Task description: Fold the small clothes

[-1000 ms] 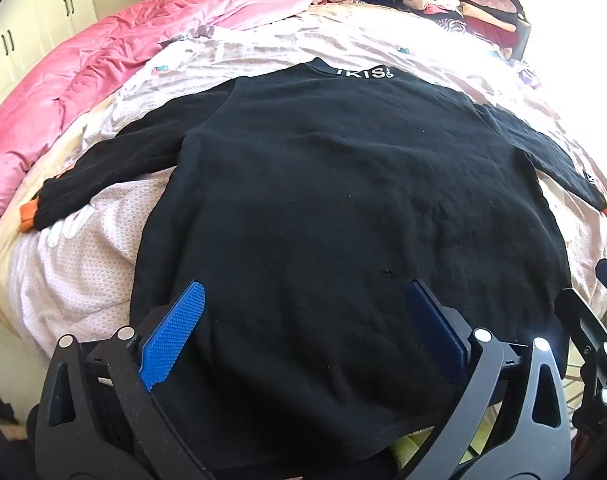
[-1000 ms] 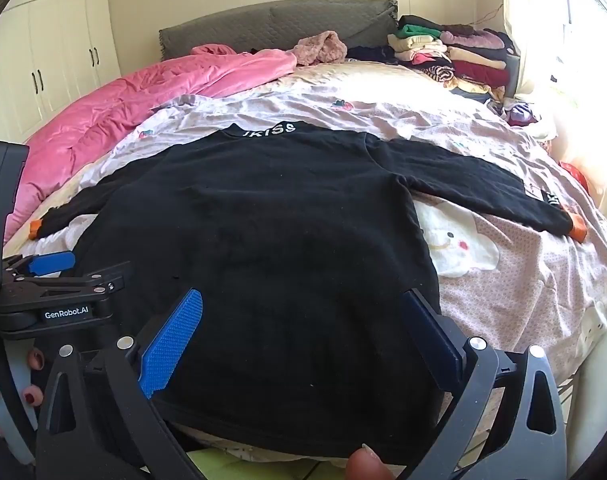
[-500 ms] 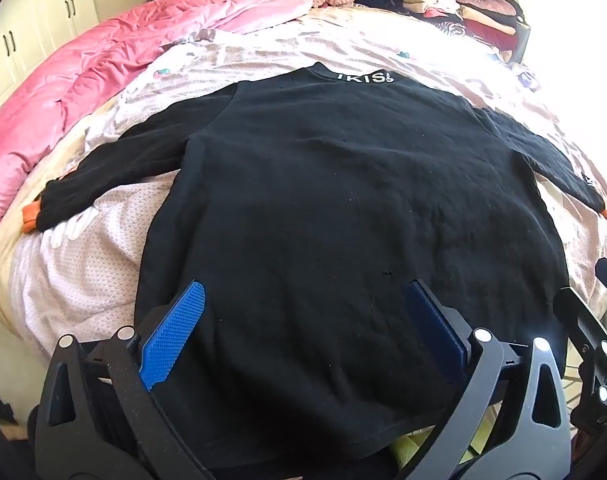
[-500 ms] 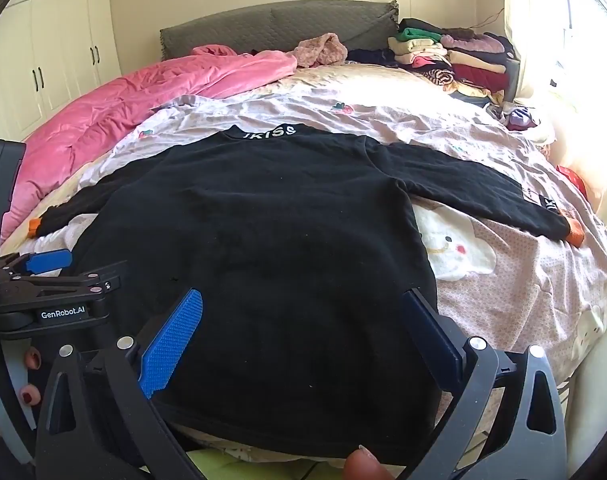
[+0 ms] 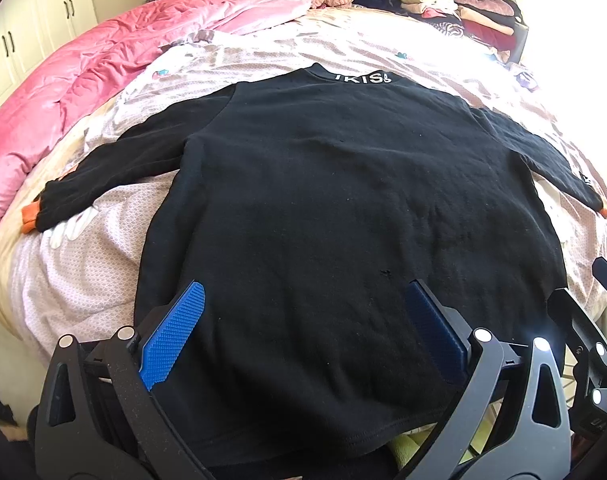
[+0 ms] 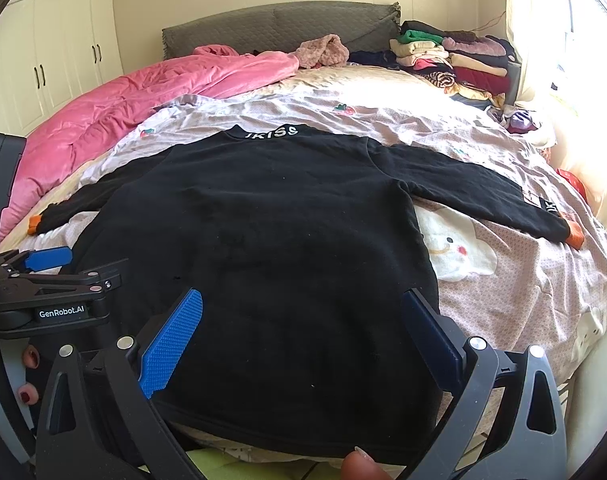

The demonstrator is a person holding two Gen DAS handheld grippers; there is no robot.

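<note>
The left tool (image 5: 303, 336) is released, its blue ribbed pads spread wide, grasping nothing; it hovers above the hem of the black long-sleeved sweatshirt (image 5: 343, 208). The right tool (image 6: 299, 332) is likewise released and empty, poised over the hem nearer the garment's right side. The sweatshirt lies flat on the bed's pink patterned sheet (image 6: 523, 280), collar away from the tools, both orange-cuffed sleeves extended. The step in hand appears to be the first fold. Recommended procedure: take one sleeve (image 6: 483, 196) near the cuff, grip a single layer, and lay it across the body without dragging the torso.
</note>
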